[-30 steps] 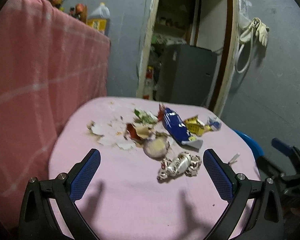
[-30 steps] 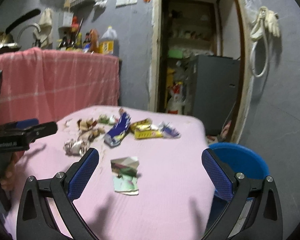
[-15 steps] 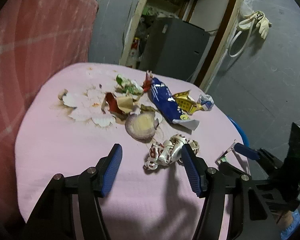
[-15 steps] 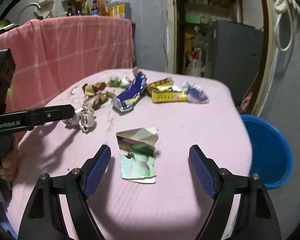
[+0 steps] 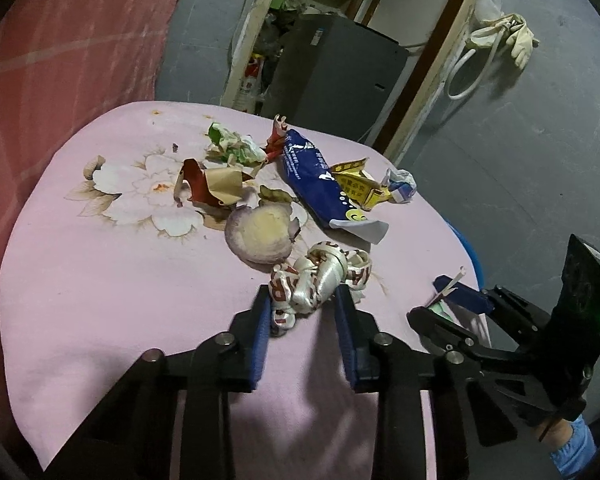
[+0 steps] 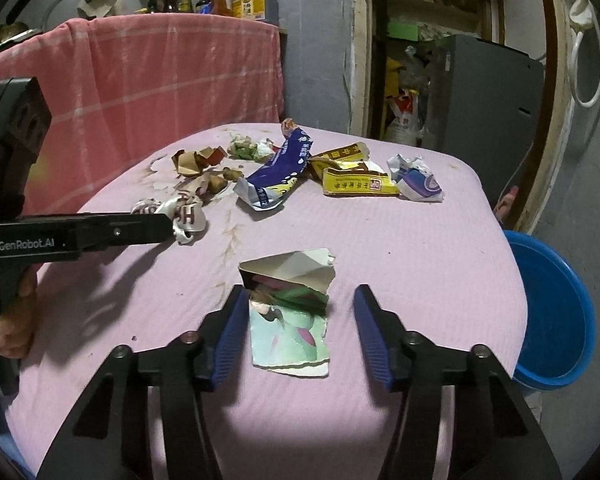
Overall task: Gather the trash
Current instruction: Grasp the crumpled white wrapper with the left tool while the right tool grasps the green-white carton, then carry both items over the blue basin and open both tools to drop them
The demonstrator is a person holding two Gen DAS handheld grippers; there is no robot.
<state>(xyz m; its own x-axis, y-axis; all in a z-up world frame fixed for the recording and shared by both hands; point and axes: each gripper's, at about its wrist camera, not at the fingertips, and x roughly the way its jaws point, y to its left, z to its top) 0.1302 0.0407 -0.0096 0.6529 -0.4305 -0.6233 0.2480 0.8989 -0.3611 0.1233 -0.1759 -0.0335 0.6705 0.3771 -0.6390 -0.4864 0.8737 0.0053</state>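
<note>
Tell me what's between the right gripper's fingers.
In the right wrist view, the torn green paper wrapper lies between the right gripper fingers, on the pink tablecloth.

- Right gripper point(image 6: 300, 320) open, straddling torn paper wrapper point(image 6: 288, 320) on pink desk point(image 6: 420, 260).
- Left gripper point(image 6: 168, 224) at crumpled white wrapper point(image 6: 186, 216).
- Blue basin point(image 6: 556, 320) beside desk.
</note>
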